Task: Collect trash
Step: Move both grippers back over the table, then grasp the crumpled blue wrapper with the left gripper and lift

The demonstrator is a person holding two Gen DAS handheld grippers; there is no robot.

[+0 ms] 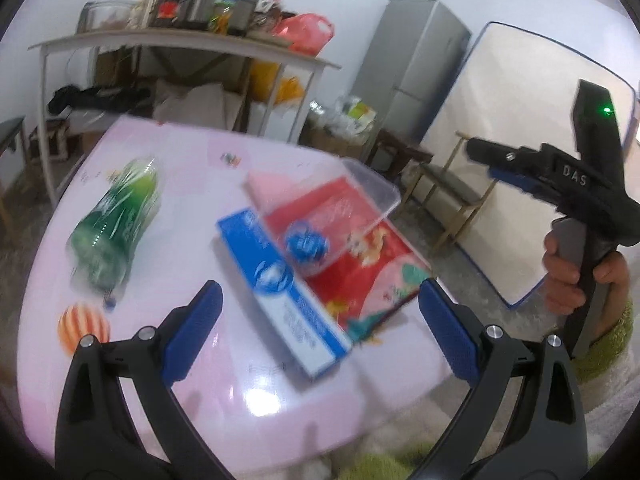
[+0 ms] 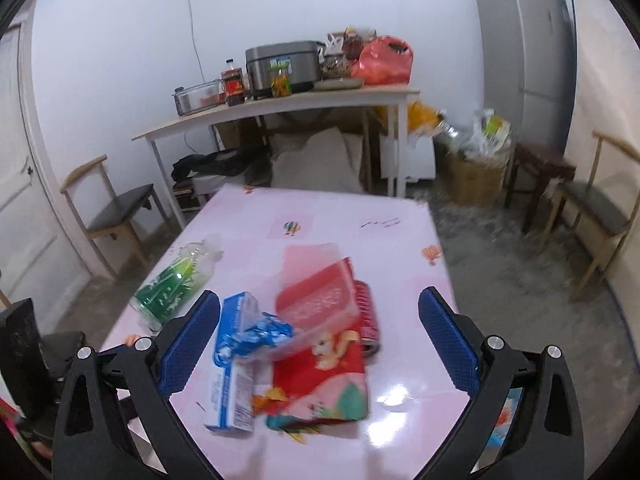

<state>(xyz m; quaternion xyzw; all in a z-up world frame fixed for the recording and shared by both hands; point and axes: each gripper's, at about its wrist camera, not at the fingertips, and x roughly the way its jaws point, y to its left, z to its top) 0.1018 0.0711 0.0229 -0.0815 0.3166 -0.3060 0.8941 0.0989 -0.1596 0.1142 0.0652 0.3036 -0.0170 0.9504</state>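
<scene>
You are at the approach step: both sets of fingers are spread wide and empty, hanging above the pink counter (image 2: 392, 240) with nothing collected yet. Your left gripper (image 1: 320, 328) looks down on the blue-and-white carton (image 1: 280, 292), which lies flat just ahead between its fingers. Touching the carton at its 2 o'clock is the red snack bag (image 1: 360, 276), and a clear plastic tray (image 1: 340, 216) sits tilted on top of both with a blue crumpled wrapper (image 1: 306, 242) inside. The green bottle (image 1: 116, 232) lies on its side well apart at 10 o'clock, and a small striped ball (image 1: 82, 326) rests near the counter's edge at 8 o'clock. From your right gripper (image 2: 320, 340) the same pile sits dead ahead, with a red can (image 2: 366, 312) tucked behind the bag at 1 o'clock. No bin shows in either view.

Next, I judge, you should pick one piece, likely the carton, line the fingers across its narrow side, lower, and close. The tray resting on it may slide off.
</scene>
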